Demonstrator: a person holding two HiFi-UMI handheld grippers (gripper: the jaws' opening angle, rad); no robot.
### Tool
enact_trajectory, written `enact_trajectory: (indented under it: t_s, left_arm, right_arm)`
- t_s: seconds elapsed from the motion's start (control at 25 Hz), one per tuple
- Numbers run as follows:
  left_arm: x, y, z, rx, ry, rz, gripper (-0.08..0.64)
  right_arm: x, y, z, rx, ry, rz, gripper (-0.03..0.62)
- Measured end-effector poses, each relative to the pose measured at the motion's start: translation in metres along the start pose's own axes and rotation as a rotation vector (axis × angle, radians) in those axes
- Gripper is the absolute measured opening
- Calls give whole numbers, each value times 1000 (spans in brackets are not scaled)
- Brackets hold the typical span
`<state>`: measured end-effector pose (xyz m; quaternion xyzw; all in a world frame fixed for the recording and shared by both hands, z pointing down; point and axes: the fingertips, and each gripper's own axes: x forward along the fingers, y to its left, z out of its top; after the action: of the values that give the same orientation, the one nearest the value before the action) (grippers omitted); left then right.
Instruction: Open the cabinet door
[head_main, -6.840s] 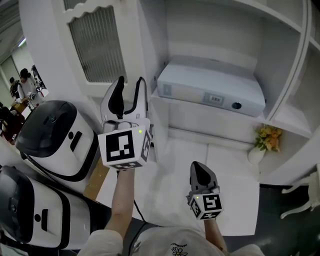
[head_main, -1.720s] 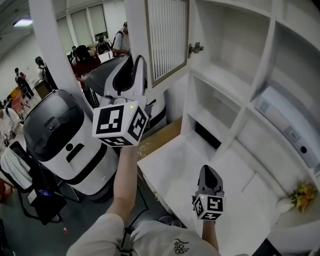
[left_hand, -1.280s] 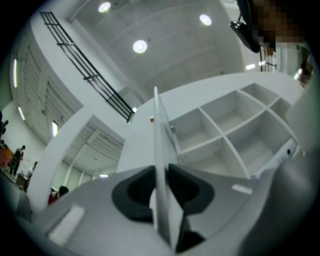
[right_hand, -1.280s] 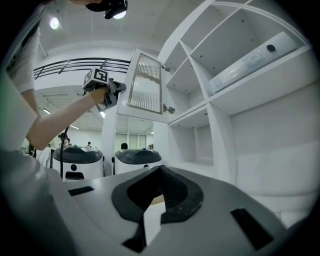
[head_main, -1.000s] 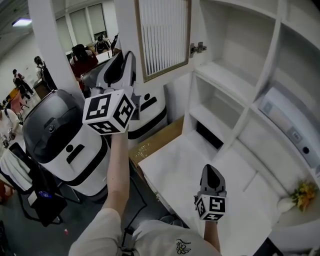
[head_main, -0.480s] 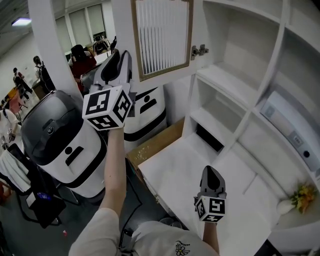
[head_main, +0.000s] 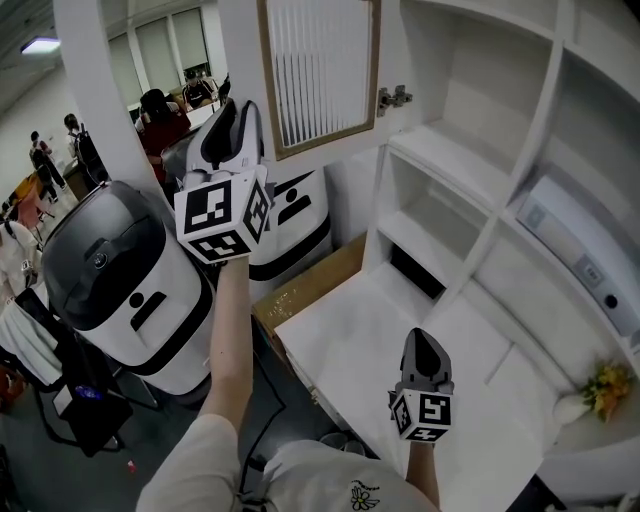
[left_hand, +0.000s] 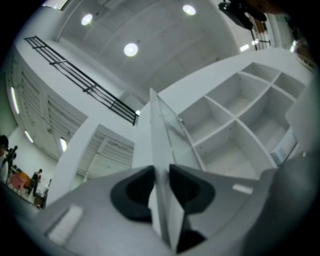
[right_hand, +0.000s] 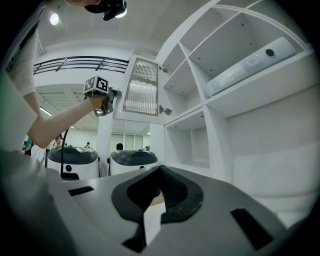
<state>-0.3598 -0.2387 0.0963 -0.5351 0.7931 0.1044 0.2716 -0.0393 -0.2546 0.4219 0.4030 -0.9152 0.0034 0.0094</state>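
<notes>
Looking down in the head view, the left tool (head_main: 240, 112) is clamping the free edge of the cabinet door (head_main: 322, 70), which is standing open at the left of the cabinet (head_main: 545, 110). The right tool (head_main: 424, 345) is hovering low in front of the cabinet, over the white worktop (head_main: 350, 335).

In the left gripper view, both pads are pressing on the door's thin edge (left_hand: 162, 130), with the cabinet's shelves lying to the right.

In the right gripper view, the right tool's (right_hand: 160, 172) jaws are meeting with nothing between them.
</notes>
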Motion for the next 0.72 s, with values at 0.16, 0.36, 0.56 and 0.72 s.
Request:
enact_trajectory:
  t_s: [0.16,0.36,0.56,0.72]
  left_arm:
    - [-2,-1,1,27,11,19,100]
    - [-19,-8,22,62,-46,19,59]
    - [-47,-43,37,45,-86,-60,11]
    - [-81,-83,24,33,-56,-134,8]
  right_arm:
    - [-2,-6,6,-6,-13,-9,0]
    - [-3,-5,8,-7,-19,-2,0]
    - [-4,-1,12,-18,-20,9,-1]
    - [-8,-2,9,-66,0,-16,-1]
